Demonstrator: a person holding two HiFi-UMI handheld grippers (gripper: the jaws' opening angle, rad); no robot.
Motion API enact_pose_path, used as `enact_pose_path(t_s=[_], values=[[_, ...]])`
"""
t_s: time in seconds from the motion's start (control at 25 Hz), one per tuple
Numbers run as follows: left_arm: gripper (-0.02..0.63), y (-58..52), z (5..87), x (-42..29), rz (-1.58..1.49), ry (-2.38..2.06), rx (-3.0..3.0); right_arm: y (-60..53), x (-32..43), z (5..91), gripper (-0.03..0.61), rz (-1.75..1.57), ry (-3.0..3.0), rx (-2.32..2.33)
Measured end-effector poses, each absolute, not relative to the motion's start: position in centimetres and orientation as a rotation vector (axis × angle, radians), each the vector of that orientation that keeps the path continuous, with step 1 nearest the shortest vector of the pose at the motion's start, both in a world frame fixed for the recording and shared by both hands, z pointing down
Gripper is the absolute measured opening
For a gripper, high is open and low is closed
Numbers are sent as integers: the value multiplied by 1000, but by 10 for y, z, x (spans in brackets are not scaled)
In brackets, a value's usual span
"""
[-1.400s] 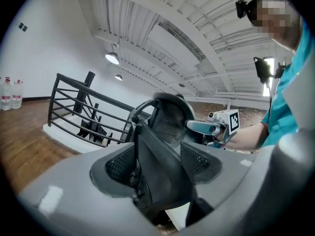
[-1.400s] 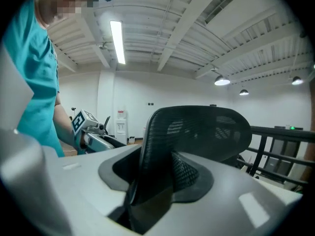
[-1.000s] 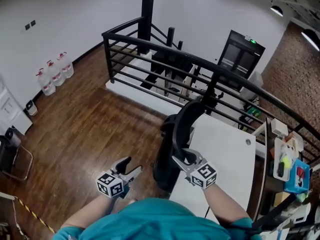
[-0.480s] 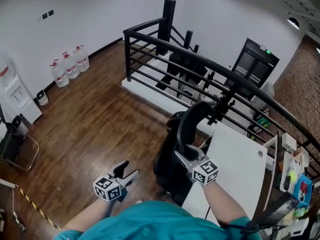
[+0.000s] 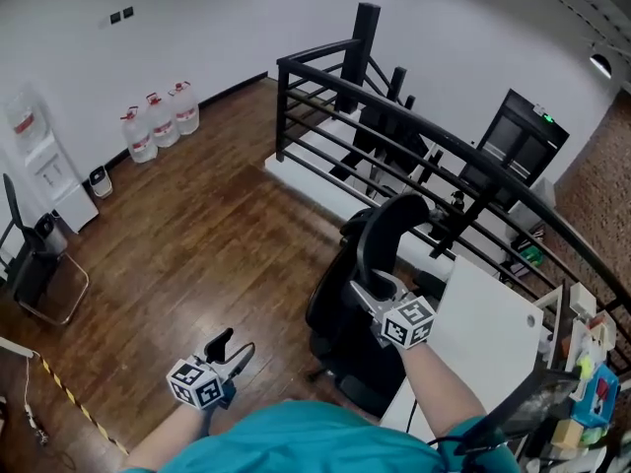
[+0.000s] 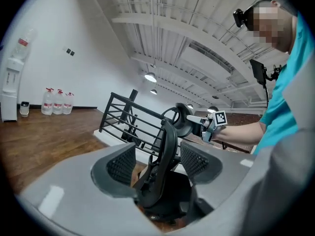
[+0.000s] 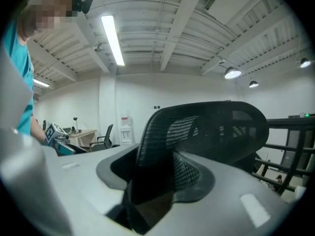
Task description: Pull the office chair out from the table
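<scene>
Only overhead: table (image 5: 485, 325) beside office chair (image 5: 386, 236).

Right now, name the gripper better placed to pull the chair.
Right. The right gripper has the office chair between its jaws, which have just been opening; the left gripper hangs empty, apart.

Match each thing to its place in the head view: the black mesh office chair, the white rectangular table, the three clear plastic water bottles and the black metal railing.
Things
1. black mesh office chair
2. white rectangular table
3. three clear plastic water bottles
4. black metal railing

Places
a. upper left, far off
b. lower right
c. across the upper middle, behind the chair
d. centre, at the table's left edge

Pairs: 1-d, 2-b, 3-a, 4-c
</scene>
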State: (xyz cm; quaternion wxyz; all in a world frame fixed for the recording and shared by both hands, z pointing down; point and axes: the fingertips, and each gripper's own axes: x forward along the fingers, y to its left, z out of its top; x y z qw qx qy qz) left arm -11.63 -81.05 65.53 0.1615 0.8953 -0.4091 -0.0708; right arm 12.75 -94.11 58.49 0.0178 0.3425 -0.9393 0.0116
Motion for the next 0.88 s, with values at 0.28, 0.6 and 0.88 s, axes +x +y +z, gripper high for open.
enact_pose_path(t_s=[0.28,0.6,0.88], values=[[278,-819,667,-181,-241,-1252,2478,-995,68,588,200,79,-2912,1036],[278,-805,664,-246,-263,-1390,2405,-1049,-3,580,202,132,-2931,972],[278,-783,655,-283,-272,-1533,2280,-1112,-42,566,201,187,-2939,967]])
